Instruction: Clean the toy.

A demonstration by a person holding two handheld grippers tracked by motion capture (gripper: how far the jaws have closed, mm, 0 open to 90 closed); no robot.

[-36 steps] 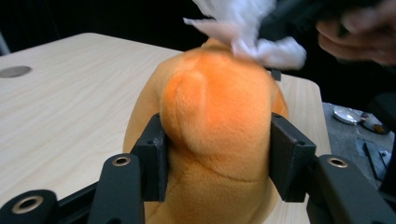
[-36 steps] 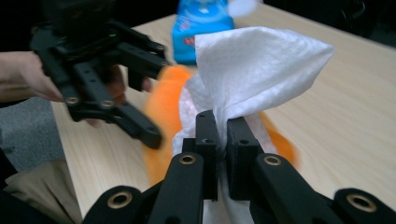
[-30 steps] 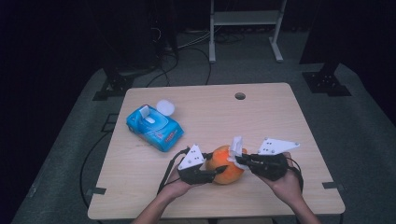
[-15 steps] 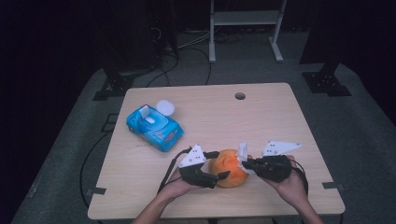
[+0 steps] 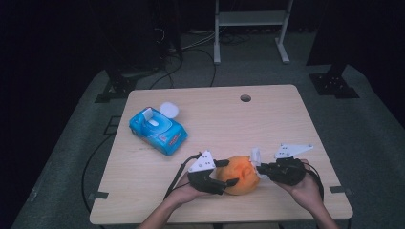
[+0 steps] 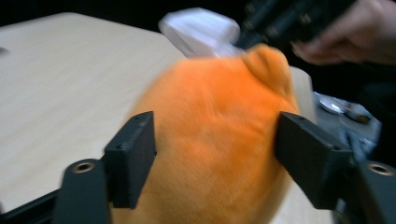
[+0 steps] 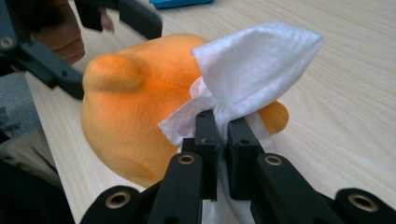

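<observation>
At the near edge of the table [image 5: 143, 191], between our two hands, sits the orange plush toy [image 5: 241, 174], and the coming move turns on how the white wipe [image 7: 254, 70] lies against it. Our left gripper [image 5: 224, 172] straddles the toy from the left side; its jaws have just been opening and then easing back a little, and in the left gripper view the two black pads [image 6: 133, 156] stand either side of the plush body, close against the fur, though through the blur we cannot tell if they press it. Our right gripper [image 7: 223, 140] is clamped tight on the wipe, whose free folded end rises above the jaws and rests right against the toy's top, beside a small rounded ear [image 7: 114, 70]. So the toy lies directly ahead of the right gripper, toward our left hand, and we judge the right hand the one to wipe across it while the left steadies it. The blue wipe pack [image 5: 157, 129] lies well apart, at the far left.
</observation>
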